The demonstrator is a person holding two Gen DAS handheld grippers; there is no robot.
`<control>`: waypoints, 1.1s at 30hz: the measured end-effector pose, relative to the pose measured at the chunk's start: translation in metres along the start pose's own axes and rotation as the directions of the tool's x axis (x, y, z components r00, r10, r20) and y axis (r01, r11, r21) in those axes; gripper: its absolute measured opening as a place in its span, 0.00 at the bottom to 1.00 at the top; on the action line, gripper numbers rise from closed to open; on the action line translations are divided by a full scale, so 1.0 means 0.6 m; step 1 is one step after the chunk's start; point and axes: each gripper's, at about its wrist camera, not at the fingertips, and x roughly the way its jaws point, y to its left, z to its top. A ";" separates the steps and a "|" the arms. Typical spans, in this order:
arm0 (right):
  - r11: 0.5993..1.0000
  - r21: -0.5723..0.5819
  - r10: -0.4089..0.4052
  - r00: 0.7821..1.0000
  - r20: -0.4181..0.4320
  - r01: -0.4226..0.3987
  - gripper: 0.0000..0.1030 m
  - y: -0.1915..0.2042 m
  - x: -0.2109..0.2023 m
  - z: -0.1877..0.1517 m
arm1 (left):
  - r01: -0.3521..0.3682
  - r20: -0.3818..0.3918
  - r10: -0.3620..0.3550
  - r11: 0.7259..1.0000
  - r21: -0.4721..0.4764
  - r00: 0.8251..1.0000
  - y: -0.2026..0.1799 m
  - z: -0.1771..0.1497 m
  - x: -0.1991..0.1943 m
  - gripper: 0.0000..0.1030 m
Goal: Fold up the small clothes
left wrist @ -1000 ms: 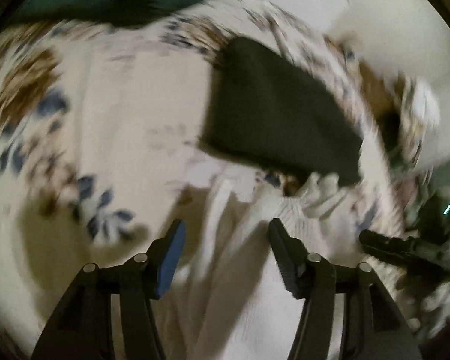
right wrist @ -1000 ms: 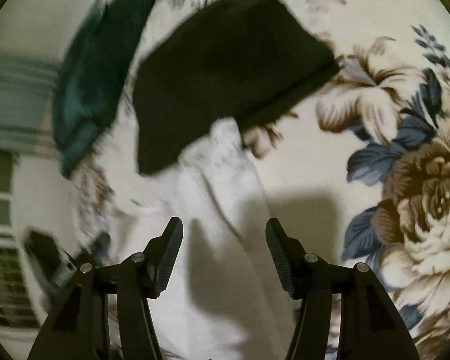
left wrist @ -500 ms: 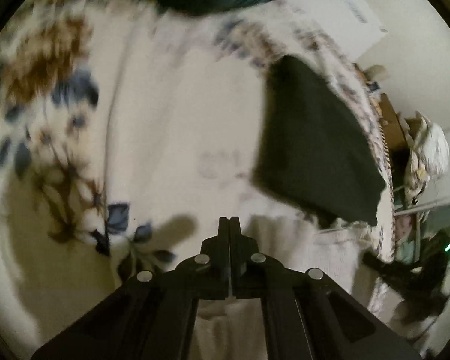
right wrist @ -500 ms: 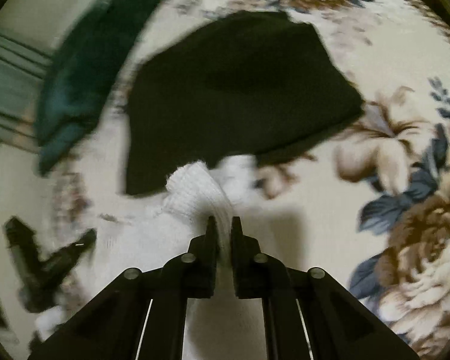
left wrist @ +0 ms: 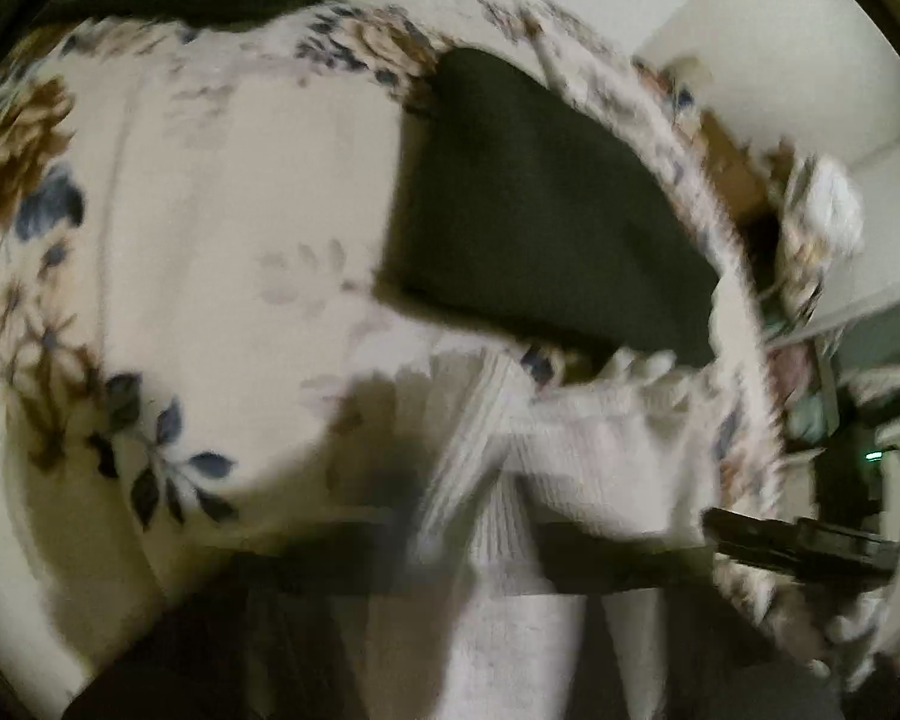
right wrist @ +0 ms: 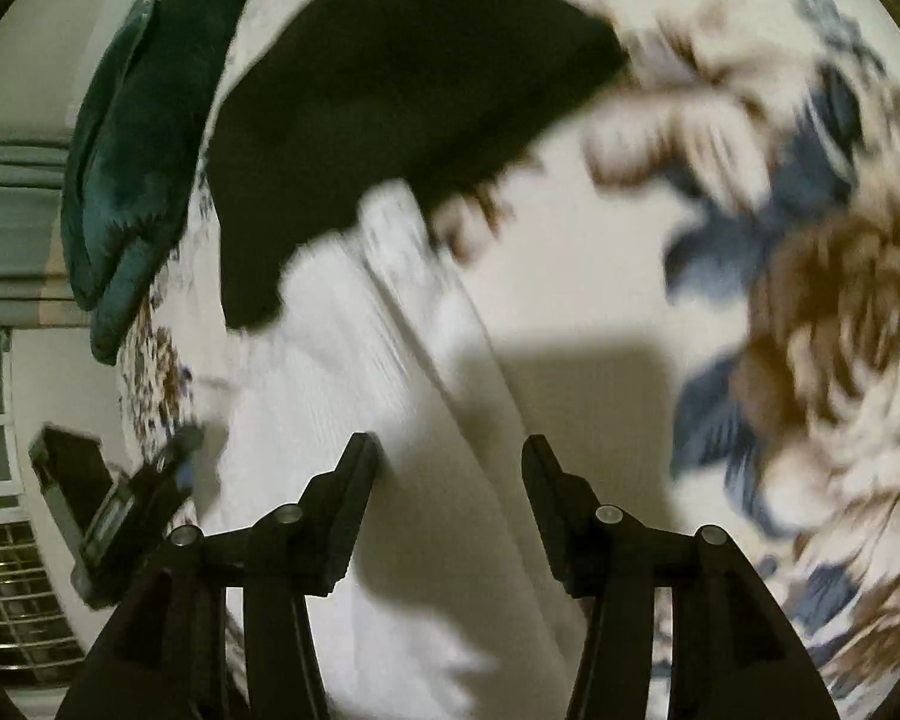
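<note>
White knit garment (right wrist: 354,420) spread on a floral bedspread (right wrist: 810,300), right jaws off it, left jaws shut.

Right gripper (right wrist: 448,450) tilted down over the white knit, jaws moderately apart and just opened, the fabric lying under the gap with neither pad pressing on it. Left gripper (left wrist: 492,564) smeared by blur at the bottom of its own view, jaws closed; white knit running up through that smear, but impossible to tell whether pinched. Far end of the garment touching a folded black cloth (right wrist: 390,90) beyond it. Further back on the bedspread, near its edge, a dark teal garment (right wrist: 138,150), apart from the white one.
</note>
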 end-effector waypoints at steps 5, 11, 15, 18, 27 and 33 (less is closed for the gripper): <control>0.998 0.036 0.040 0.993 0.114 -0.044 0.07 -0.005 -0.021 -0.039 | 0.004 0.098 0.004 0.997 -0.079 0.995 0.034 0.002 -0.037 0.04; 0.997 0.024 -0.079 0.996 0.042 0.078 0.10 -0.007 0.004 -0.030 | 0.004 0.048 0.001 0.995 -0.103 0.999 0.055 0.001 -0.014 0.04; 0.995 -0.021 -0.096 0.993 0.065 0.097 0.47 0.026 -0.005 -0.007 | 0.008 0.063 -0.004 0.998 -0.068 0.998 0.036 0.007 -0.020 0.04; 0.989 -0.097 -0.093 0.983 0.156 0.109 0.51 0.057 -0.029 0.018 | 0.017 0.067 -0.012 0.997 -0.078 0.998 0.039 0.012 -0.018 0.04; 0.969 -0.179 -0.144 0.977 0.154 0.171 0.04 0.097 0.000 0.094 | 0.021 0.048 -0.015 0.991 -0.130 0.999 0.077 0.017 -0.007 0.04; 0.982 -0.091 -0.161 0.985 0.062 0.166 0.05 0.068 0.029 0.114 | 0.144 -0.003 -0.149 0.959 -0.244 0.989 0.101 0.015 0.002 0.09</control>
